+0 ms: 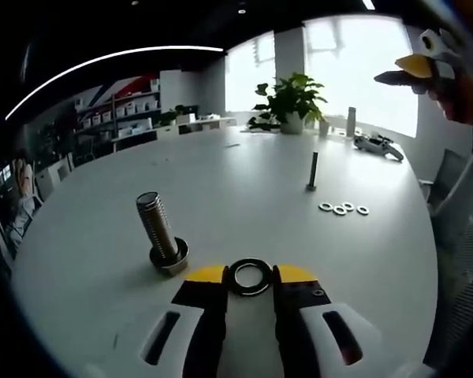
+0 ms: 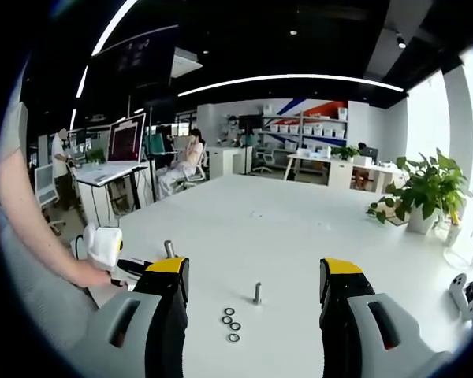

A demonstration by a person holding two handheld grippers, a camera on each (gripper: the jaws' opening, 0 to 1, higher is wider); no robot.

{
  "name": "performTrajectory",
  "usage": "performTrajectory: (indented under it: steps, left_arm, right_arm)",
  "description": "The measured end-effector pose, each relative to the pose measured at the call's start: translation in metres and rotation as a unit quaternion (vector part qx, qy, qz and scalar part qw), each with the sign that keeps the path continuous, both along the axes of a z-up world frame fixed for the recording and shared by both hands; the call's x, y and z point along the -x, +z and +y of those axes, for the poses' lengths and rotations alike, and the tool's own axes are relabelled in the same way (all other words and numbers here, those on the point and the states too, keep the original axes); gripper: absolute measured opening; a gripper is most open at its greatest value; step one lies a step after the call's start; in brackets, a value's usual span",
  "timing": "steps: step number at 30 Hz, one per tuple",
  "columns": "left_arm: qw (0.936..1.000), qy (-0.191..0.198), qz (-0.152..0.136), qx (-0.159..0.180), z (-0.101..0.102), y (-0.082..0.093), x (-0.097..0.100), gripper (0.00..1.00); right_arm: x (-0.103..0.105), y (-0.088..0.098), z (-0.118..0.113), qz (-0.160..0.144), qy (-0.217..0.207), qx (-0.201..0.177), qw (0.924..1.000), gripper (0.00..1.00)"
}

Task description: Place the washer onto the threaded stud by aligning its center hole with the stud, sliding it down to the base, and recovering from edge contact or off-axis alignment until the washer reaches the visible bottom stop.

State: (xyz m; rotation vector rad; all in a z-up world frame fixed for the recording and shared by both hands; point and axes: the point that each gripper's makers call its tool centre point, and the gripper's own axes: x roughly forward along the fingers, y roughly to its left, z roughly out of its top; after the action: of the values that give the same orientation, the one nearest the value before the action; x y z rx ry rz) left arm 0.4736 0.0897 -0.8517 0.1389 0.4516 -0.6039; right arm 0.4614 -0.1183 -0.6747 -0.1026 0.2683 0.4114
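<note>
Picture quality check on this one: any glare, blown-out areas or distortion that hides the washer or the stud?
Left gripper view: the windows are blown out, yet the washer between the left gripper tips and the threaded stud read sharply; fisheye bends the table edge. Right gripper view: even light, the open right gripper is crisp, and the small washers are tiny but visible.

The right gripper is hovering over the white desk, jaws standing wide apart. Between them a small upright bolt is standing just beside four loose washers.
</note>
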Motion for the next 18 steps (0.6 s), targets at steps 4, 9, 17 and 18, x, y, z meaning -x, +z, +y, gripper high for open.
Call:
performTrajectory:
  steps: [4, 9, 17, 18]
  left_arm:
    - [1.0, -0.001, -0.001, 0.0, 0.0008, 0.0012, -0.0007, 0.19]
    - [1.0, 0.005, 0.002, 0.0, 0.0026, 0.0011, 0.0013, 0.25]
    - [0.9999, 0.005, 0.01, 0.007, 0.0028, 0.0002, -0.0008, 0.26]
    - [0.9999, 0.004, 0.009, 0.006, 0.0023, 0.0001, -0.0017, 0.26]
  right_arm:
    - [0.0, 0.0001, 0.0005, 0.0, 0.001, 0.0, 1.0, 0.7]
    - [0.0003, 0.0003, 0.0007, 0.0, 0.001, -0.001, 1.0, 0.7]
    - [-0.0001, 0.0012, -0.0003, -0.001, -0.001, -0.001, 1.0, 0.69]
    - [-0.0002, 0.0011, -0.0005, -0.001, -0.001, 0.0, 1.0, 0.69]
